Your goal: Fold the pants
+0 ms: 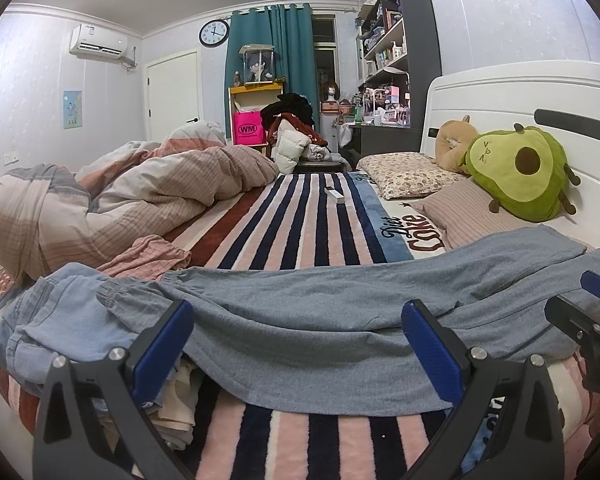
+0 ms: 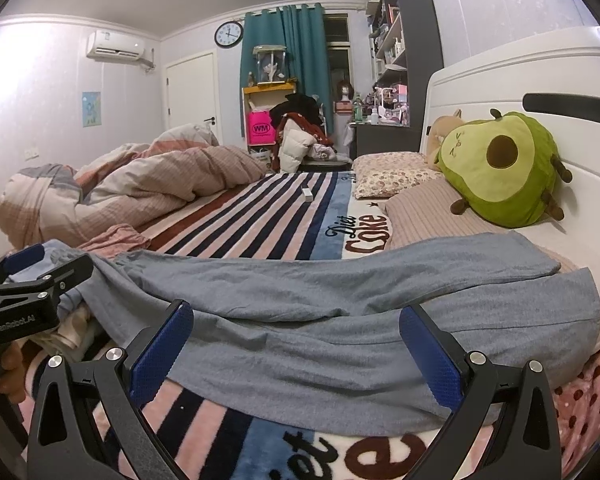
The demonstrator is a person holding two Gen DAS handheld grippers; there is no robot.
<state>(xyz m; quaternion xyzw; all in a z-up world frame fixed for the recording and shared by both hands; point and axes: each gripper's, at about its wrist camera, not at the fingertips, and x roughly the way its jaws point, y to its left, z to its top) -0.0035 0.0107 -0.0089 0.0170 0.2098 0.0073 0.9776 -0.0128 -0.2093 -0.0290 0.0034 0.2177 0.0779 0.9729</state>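
Observation:
Blue-grey pants (image 1: 300,320) lie flat across the near edge of the striped blanket (image 1: 300,220). The elastic waistband is at the left and the legs run to the right. My left gripper (image 1: 298,348) is open, its blue pads (image 1: 164,344) spread wide over the pants' near hem close to the waist. In the right wrist view the pants (image 2: 320,312) stretch toward the leg ends, and my right gripper (image 2: 296,352) is open over the near hem. Each gripper shows in the other's view: the right gripper (image 1: 584,300) at the edge, the left gripper (image 2: 50,268) by the waistband.
A crumpled duvet (image 1: 120,192) fills the left of the bed, with a pink cloth (image 1: 148,256) beside the waistband. Pillows (image 1: 412,176), an avocado plush (image 1: 520,172) and the white headboard (image 1: 520,92) are at the right. A small white box (image 1: 335,195) lies mid-blanket. Folded clothes (image 1: 172,404) sit under the waist.

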